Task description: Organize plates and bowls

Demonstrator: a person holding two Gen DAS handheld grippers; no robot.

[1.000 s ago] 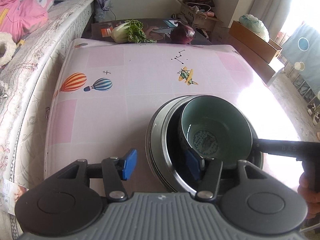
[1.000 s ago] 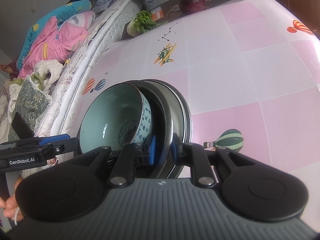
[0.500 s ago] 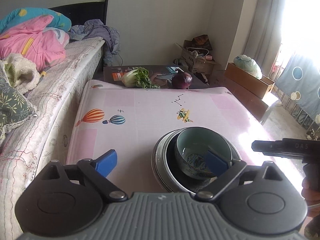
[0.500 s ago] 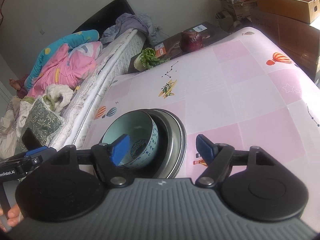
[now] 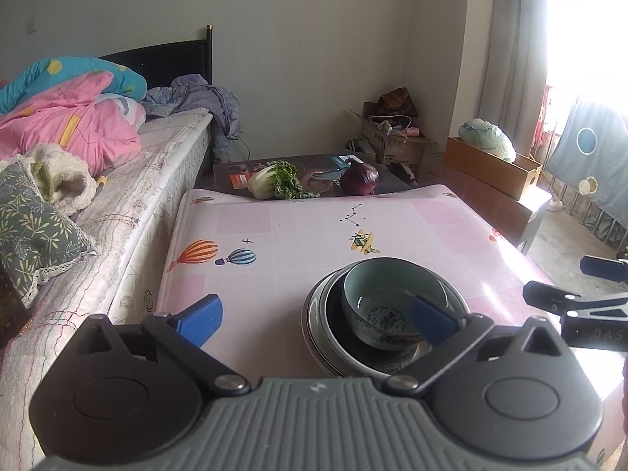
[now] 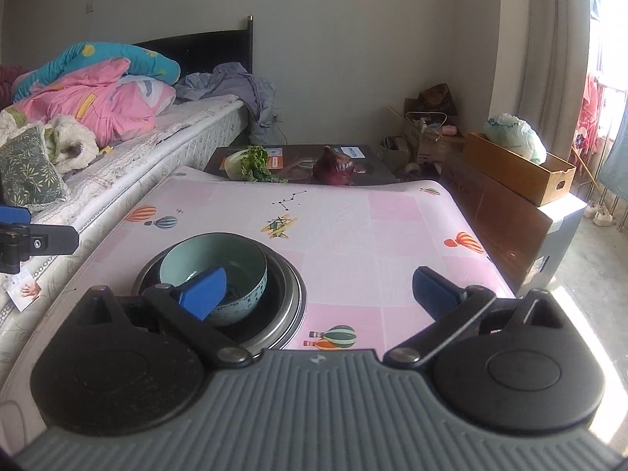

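Observation:
A teal bowl (image 5: 392, 298) with a blue pattern sits inside a stack of metal plates (image 5: 325, 314) on the pink table (image 5: 274, 235). My left gripper (image 5: 316, 318) hovers near and above the stack, its jaws opening wide with nothing pressed between them. In the right wrist view the bowl (image 6: 212, 263) and plates (image 6: 286, 298) lie low on the left. My right gripper (image 6: 318, 290) is raised off them, its jaws also opening and holding nothing. The right gripper's fingers (image 5: 549, 298) show at the right edge of the left wrist view.
A bed (image 5: 117, 196) with quilts and a pillow runs along the table's left side. Past the far edge a leafy cabbage (image 5: 274, 184) and a purple cabbage (image 5: 359, 180) lie on a dark board. Cardboard boxes (image 6: 522, 172) stand to the right.
Both grippers let go of the stack's rim, opened wide, and drew back and up. The bowl and plates stay in place on the table.

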